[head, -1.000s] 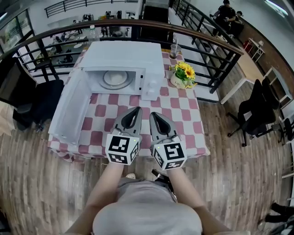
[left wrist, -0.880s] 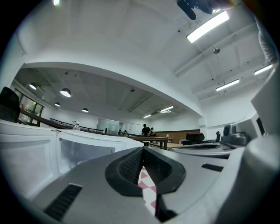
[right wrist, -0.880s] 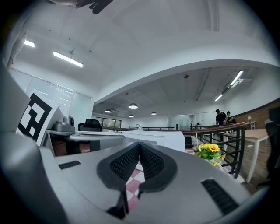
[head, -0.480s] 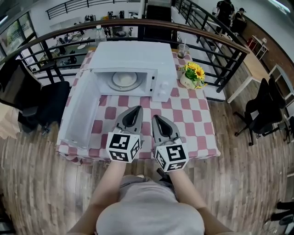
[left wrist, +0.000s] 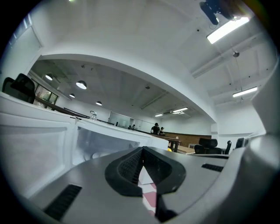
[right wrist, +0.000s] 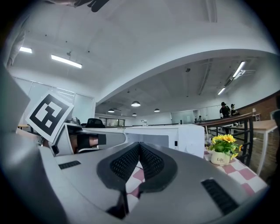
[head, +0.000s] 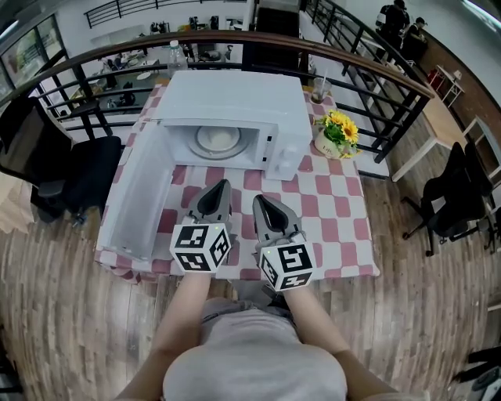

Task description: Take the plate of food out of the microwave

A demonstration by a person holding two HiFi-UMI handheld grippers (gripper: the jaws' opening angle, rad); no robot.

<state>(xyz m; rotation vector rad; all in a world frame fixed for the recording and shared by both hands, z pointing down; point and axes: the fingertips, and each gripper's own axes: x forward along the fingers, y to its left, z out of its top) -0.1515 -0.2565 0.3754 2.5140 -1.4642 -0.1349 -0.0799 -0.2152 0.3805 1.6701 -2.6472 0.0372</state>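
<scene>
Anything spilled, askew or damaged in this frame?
Nothing stands out. The microwave sits square on the table, door open, plate flat inside; the flower pot stands upright beside it. No spills show.

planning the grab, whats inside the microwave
Inside the open microwave sits a round white plate; what lies on it is too small to identify. The upper part and back of the cavity are covered by the microwave's top.

Plate in microwave: contents too small to tell. Person's torso cut off at bottom edge. Distant people too small to make out.
</scene>
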